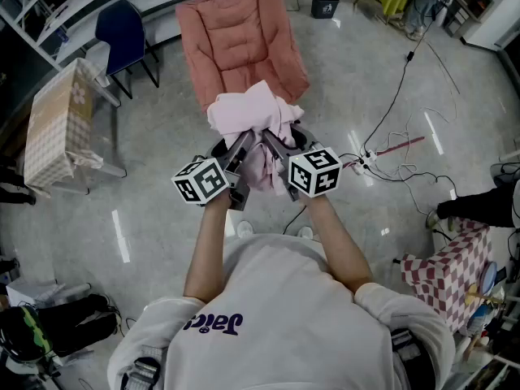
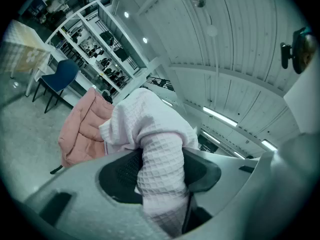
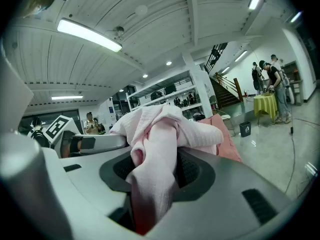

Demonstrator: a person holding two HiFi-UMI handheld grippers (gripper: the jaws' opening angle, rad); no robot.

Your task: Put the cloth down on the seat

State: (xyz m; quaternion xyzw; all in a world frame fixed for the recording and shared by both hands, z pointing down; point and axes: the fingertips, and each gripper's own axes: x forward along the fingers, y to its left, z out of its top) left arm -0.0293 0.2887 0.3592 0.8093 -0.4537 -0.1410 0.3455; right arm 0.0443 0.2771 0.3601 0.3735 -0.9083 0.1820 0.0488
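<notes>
A pale pink waffle cloth [image 1: 250, 114] hangs bunched in the air between my two grippers, just in front of the salmon-pink cushioned seat [image 1: 237, 41]. My left gripper [image 1: 244, 140] is shut on one fold of it, and my right gripper [image 1: 268, 140] on another, with the tips close together. In the left gripper view the cloth [image 2: 161, 149] fills the gap between the jaws of the left gripper [image 2: 160, 173], and the seat [image 2: 82, 129] shows beyond. The right gripper [image 3: 155, 171] pinches a rolled fold of cloth [image 3: 160, 134] the same way.
A blue chair [image 1: 123, 29] and a table with a checked cover [image 1: 53, 128] stand to the left. Cables [image 1: 390, 157] run over the floor on the right, near a red-checked table [image 1: 451, 275]. A black bin [image 1: 324, 5] sits behind the seat.
</notes>
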